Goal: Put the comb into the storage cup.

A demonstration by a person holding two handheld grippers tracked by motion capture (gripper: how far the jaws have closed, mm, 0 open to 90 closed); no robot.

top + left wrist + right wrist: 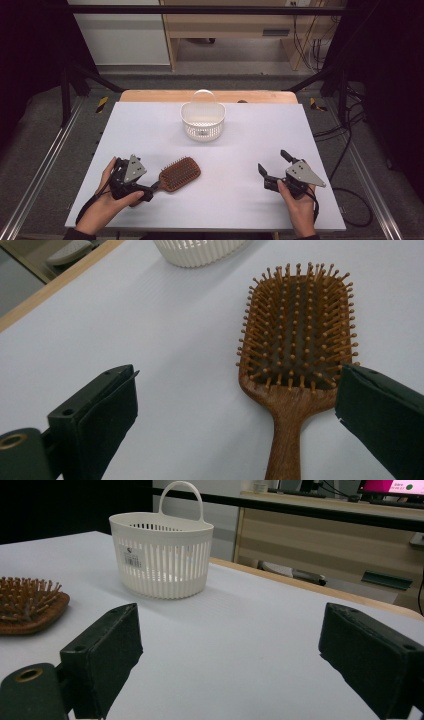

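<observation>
Lying bristles-up at lower left of the high view on the desk (250,145), the hairbrush (179,174) runs handle-first toward the left tool (142,192), whose spread jaws straddle that handle ungripped, head aimed upper right toward the basket (202,121); right tool (272,165), spread and empty, sits well apart.

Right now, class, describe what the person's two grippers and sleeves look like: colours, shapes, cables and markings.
The left gripper and the right gripper are both black, each with two blocky, flat-faced jaws. Each has a grey three-cornered plate with small dark holes on top. A black cable trails from each toward the table's near edge. A brass-coloured ring shows at the base of a jaw in each gripper view. Dark sleeve cuffs show at the wrists.
</observation>
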